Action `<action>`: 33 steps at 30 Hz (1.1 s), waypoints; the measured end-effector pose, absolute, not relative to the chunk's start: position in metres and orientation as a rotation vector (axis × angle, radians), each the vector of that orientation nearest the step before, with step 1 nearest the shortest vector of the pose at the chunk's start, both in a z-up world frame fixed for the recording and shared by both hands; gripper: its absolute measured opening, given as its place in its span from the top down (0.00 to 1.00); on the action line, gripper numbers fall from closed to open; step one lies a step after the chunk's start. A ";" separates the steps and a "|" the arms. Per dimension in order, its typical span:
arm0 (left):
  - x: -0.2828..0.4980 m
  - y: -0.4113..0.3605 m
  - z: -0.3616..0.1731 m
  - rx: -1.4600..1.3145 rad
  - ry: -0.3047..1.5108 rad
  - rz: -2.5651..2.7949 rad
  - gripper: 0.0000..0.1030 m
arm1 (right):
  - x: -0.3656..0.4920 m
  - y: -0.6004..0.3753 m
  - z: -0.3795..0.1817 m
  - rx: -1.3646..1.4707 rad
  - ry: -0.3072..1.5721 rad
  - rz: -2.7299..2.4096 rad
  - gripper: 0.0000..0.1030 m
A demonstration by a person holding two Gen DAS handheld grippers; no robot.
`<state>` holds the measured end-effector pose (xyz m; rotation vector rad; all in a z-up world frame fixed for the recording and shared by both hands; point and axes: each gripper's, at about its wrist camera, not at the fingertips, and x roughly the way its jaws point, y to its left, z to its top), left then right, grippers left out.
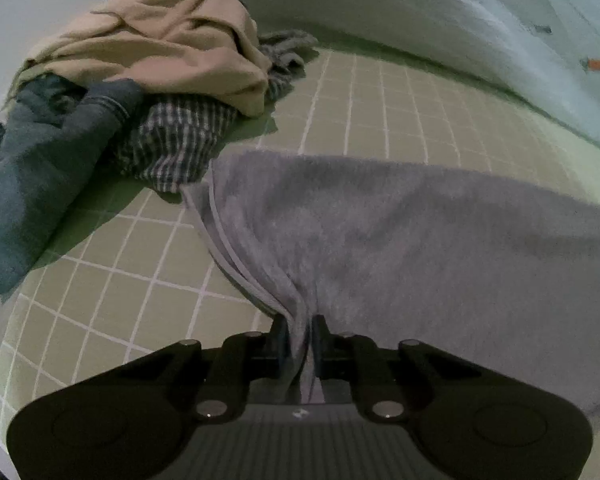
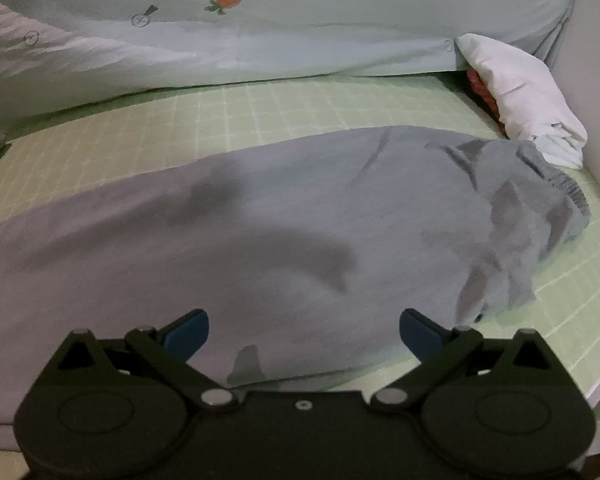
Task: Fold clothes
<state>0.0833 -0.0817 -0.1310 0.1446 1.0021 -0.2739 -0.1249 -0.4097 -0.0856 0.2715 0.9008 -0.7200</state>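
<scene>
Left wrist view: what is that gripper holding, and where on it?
The left gripper is shut on the grey fleece garment, pinching a bunched fold at its near edge, beside the piped hem. The right gripper holds nothing.

Grey garment (image 1: pixel 420 232): we see soft, fleecy grey cloth spread flat and long across the green checked sheet.
Near left corner: bunched into a tight fold, lifted, with a pale seam running along its left edge.
Right end (image 2: pixel 540 208): we find it crumpled, with a gathered elastic band at the far right.
Pile (image 1: pixel 148 80): far left, we count beige, checked and dark blue clothes, unfolded.
</scene>
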 end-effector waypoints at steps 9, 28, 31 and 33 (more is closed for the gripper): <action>0.058 -0.189 -0.085 0.163 0.853 -0.343 0.86 | -0.170 -0.486 -0.077 0.292 0.898 -0.744 0.00; 0.006 -0.320 -0.122 0.078 0.963 -0.364 0.61 | -0.205 -0.637 -0.094 0.306 0.892 -0.736 0.00; 0.006 -0.309 -0.104 0.013 0.918 -0.355 0.50 | -0.193 -0.640 -0.100 0.325 0.899 -0.708 0.00; 0.008 -0.299 -0.093 -0.022 0.895 -0.342 0.47 | -0.184 -0.640 -0.104 0.324 0.907 -0.685 0.00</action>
